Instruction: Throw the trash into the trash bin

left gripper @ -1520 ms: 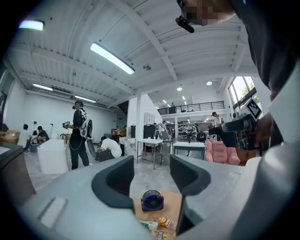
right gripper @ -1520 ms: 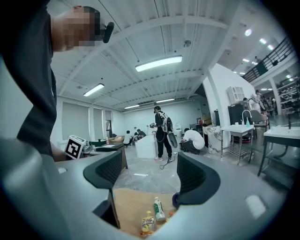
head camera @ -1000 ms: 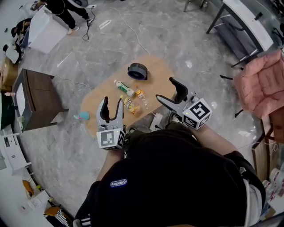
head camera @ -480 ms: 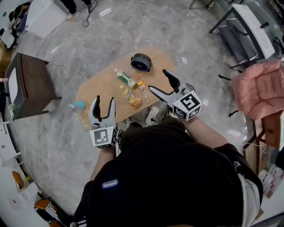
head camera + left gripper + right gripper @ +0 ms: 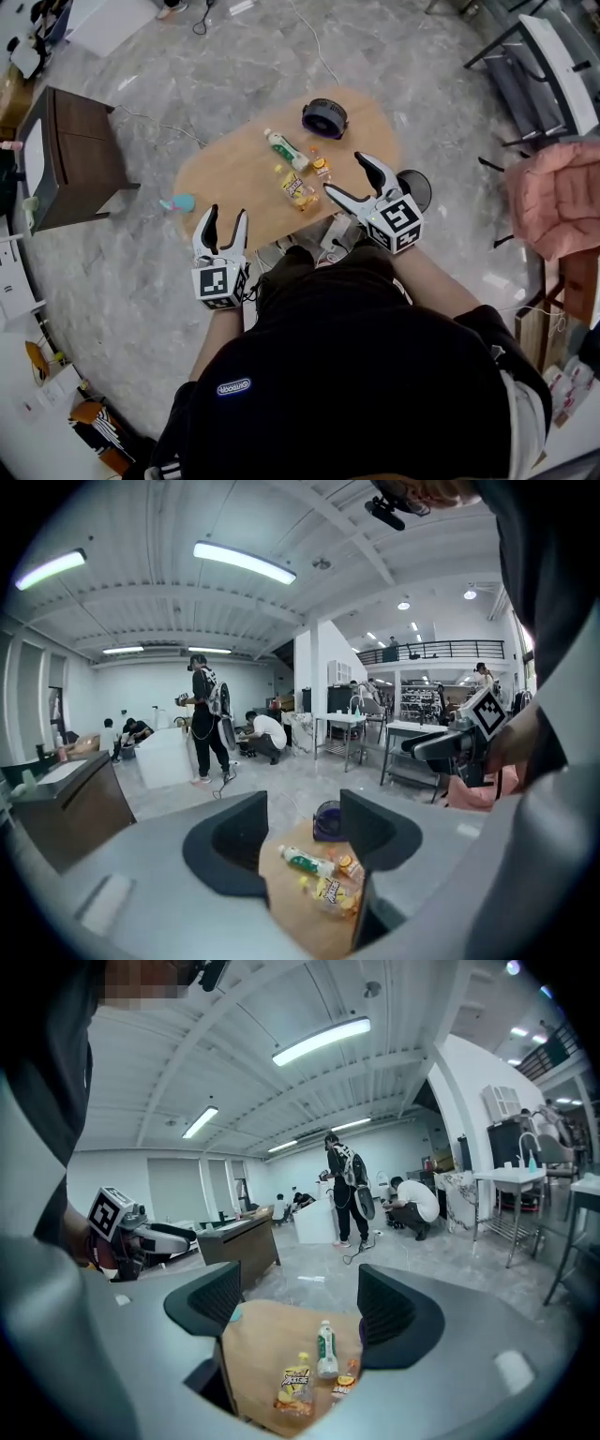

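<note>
On the oval wooden table (image 5: 234, 173) lie a green-labelled bottle (image 5: 288, 150), a yellow snack packet (image 5: 298, 188) and a small orange packet (image 5: 321, 167). A dark round trash bin (image 5: 324, 118) stands at the table's far end. My left gripper (image 5: 225, 220) hovers open at the near edge, left of the trash. My right gripper (image 5: 345, 175) is open beside the packets, empty, its jaws having just opened a little wider. The left gripper view shows the bottle (image 5: 305, 862), yellow packet (image 5: 330, 890) and bin (image 5: 328, 819) between its jaws. The right gripper view shows the bottle (image 5: 325, 1351) and yellow packet (image 5: 295, 1384).
A dark cabinet (image 5: 70, 155) stands at the left and a small blue object (image 5: 180, 202) lies on the floor by the table. A black round stand (image 5: 412, 187) sits right of the table, with pink cloth (image 5: 562, 197) and a metal bench (image 5: 544, 56) beyond. People stand far off (image 5: 206, 724).
Both grippers have come down and forward to the table's near edge. The right one now reaches beside the packets. The view has shifted so that the table sits further right.
</note>
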Demonstrator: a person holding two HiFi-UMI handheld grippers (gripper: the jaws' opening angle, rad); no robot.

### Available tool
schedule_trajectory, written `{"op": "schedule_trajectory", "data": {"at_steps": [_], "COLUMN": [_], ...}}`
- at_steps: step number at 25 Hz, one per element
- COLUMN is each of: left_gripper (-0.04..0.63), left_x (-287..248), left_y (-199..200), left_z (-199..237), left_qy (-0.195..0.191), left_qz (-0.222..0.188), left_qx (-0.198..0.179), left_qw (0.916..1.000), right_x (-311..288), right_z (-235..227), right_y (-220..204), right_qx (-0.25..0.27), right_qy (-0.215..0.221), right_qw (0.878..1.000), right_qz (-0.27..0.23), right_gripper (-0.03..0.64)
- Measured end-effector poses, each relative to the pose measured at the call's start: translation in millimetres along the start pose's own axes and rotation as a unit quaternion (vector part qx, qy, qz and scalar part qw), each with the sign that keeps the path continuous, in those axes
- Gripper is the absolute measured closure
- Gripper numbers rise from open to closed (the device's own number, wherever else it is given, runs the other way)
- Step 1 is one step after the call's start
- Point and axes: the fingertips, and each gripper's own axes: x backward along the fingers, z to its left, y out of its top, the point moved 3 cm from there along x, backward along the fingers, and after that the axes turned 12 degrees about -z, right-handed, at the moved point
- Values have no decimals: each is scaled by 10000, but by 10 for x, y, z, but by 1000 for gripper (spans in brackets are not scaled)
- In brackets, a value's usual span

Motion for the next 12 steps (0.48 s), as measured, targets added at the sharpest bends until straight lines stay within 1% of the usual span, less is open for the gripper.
{"op": "schedule_trajectory", "data": {"at_steps": [2, 5, 9, 12], "left_gripper": [348, 347, 336, 327], "left_x": [2, -10, -125, -137], "left_y": [-69, -265, -434, -533], "left_z": [-30, -90, -257, -321], "left_qy": [-94, -267, -506, -592], "left_qz": [103, 257, 456, 546], "left_qx": [-9, -72, 103, 7], "left_qw": [9999, 9993, 9976, 9968], "right_x": [7, -15, -58, -64], "right_z": [20, 75, 57, 54], "right_y": [-33, -38, -147, -266], "right_qx": [-78, -29, 73, 85], "right_qy": [-24, 34, 162, 220], "right_qw": [10000, 10000, 9995, 9987], "right_qz": [9, 42, 268, 452], "right_gripper": [216, 216, 216, 215]}}
